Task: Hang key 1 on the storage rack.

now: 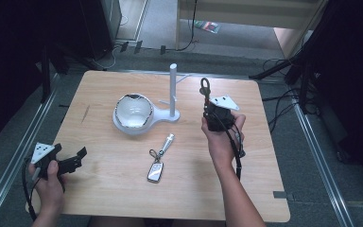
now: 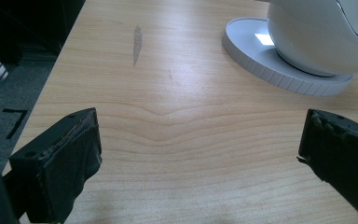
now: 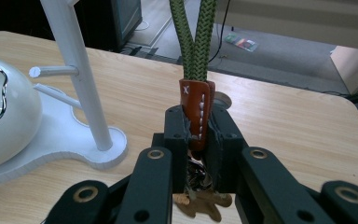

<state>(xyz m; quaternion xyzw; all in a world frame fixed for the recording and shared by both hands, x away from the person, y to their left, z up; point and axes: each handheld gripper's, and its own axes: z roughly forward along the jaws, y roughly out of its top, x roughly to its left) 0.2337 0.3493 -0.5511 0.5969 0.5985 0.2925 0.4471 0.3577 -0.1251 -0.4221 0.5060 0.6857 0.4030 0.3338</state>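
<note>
My right gripper (image 1: 207, 103) is held upright over the table, right of the white stand, shut on a keychain with a green braided cord loop (image 3: 195, 42) and an orange leather tab (image 3: 196, 114). The loop (image 1: 205, 86) sticks up above the jaws. Keys and a tan charm (image 3: 200, 200) hang below them. A white stand with a post and pegs (image 1: 173, 90) rises mid-table, joined to a base that carries a white bowl (image 1: 133, 112). A car key fob on a ring with a silver cylinder (image 1: 159, 163) lies flat in front. My left gripper (image 1: 79, 157) stays open near the table's left front edge.
The wooden table (image 1: 123, 189) has bare room at the front and right. A dark mark (image 2: 137, 44) streaks the wood at the left. Metal floor rails (image 1: 9, 165) run along both sides, and cables (image 1: 283, 94) lie on the floor at the right.
</note>
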